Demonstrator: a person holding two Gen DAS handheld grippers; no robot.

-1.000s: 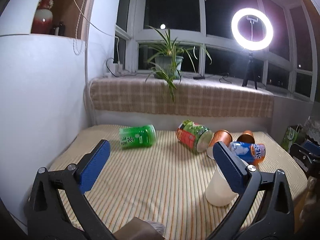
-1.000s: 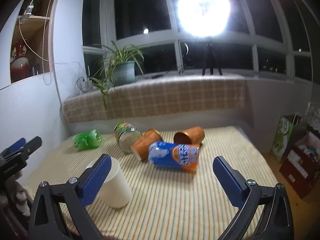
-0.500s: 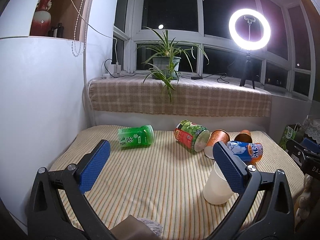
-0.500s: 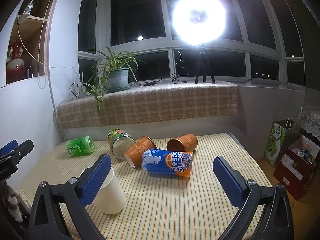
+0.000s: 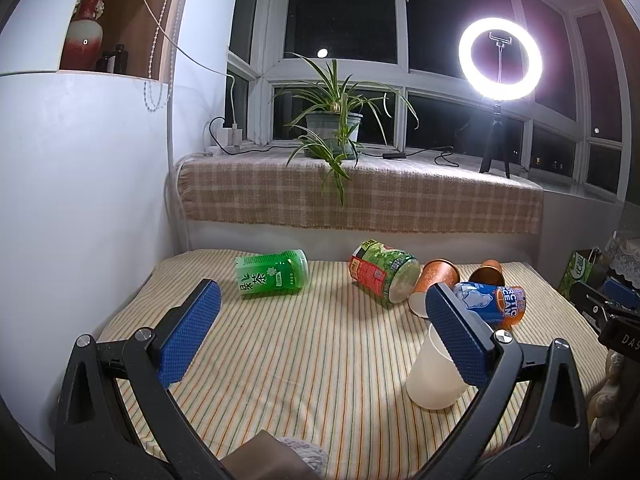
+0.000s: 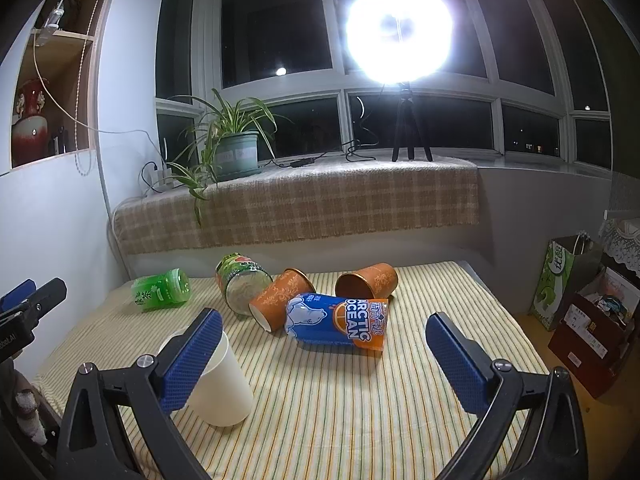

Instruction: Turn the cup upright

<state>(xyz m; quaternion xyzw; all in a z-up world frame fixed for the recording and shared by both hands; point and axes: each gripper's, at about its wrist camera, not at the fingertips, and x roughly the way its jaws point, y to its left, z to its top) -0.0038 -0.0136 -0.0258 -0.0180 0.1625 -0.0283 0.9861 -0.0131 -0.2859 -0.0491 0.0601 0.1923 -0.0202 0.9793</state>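
Below, left to right, lie the containers on my striped table (image 5: pixel 304 360). Farthest left is a green bottle (image 5: pixel 273 274) on its side, cap end toward the right. Next comes a jar (image 5: pixel 385 270) with a red and green label, also on its side, its pale end turned toward me. Just right of it, an orange cup (image 6: pixel 280 298) lies tipped over with its mouth toward me; nothing shows inside. A second orange cup (image 6: pixel 367 280) lies farther right, its dark open mouth facing left. In front of these two lies a blue and orange can (image 6: pixel 338 321), touching the first orange cup. What the bottle, jar and can contain I cannot tell.

The white cup (image 6: pixel 218 380) stands nearest me, wide end on the cloth and narrow end up, slightly tilted, well apart from the can. In the left wrist view the white cup (image 5: pixel 434 372) sits behind my left gripper's (image 5: pixel 320 328) right finger, outside the gap. In the right wrist view it sits behind my right gripper's (image 6: pixel 324 356) left finger, partly covered by the blue pad.

Both grippers hang above the near edge of the table, fingers pointing toward the window, jaws spread wide and holding nothing. Each shows at the edge of the other's view.
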